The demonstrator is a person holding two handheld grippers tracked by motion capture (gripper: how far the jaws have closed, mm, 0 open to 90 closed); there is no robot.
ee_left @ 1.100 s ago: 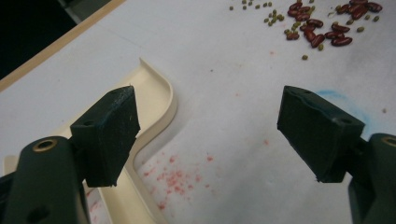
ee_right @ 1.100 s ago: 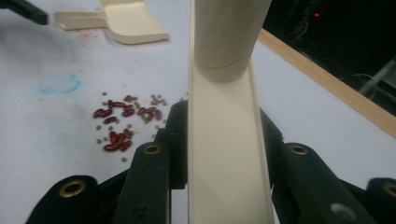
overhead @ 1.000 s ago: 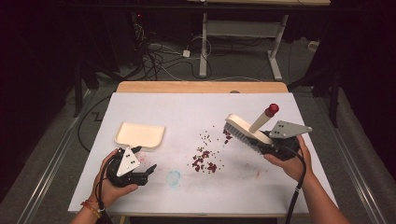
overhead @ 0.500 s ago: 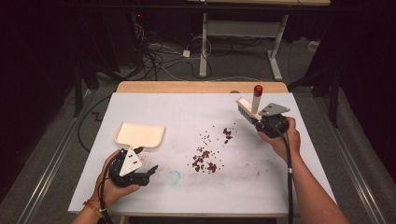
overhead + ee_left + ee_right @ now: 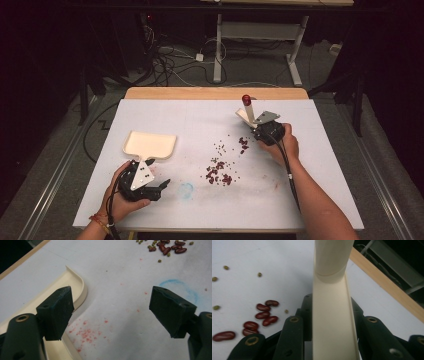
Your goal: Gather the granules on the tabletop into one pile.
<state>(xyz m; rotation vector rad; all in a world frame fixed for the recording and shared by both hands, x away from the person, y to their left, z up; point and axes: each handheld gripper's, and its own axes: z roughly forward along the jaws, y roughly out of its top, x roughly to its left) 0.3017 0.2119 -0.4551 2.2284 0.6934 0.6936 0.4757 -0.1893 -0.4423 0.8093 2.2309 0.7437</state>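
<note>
The right gripper (image 5: 254, 126) is clamping the cream plastic hand brush (image 5: 333, 315), its 2 black jaws pressing on the body while the red-tipped handle (image 5: 246, 100) is pointing up toward the table's far edge. Scattered dark red beans (image 5: 219, 172) are lying on the white table (image 5: 320, 165), between both hands. The left gripper (image 5: 110, 312) is hovering with jaws spread wide, gripping nothing, just beside the cream plastic dustpan (image 5: 149, 144).
</note>
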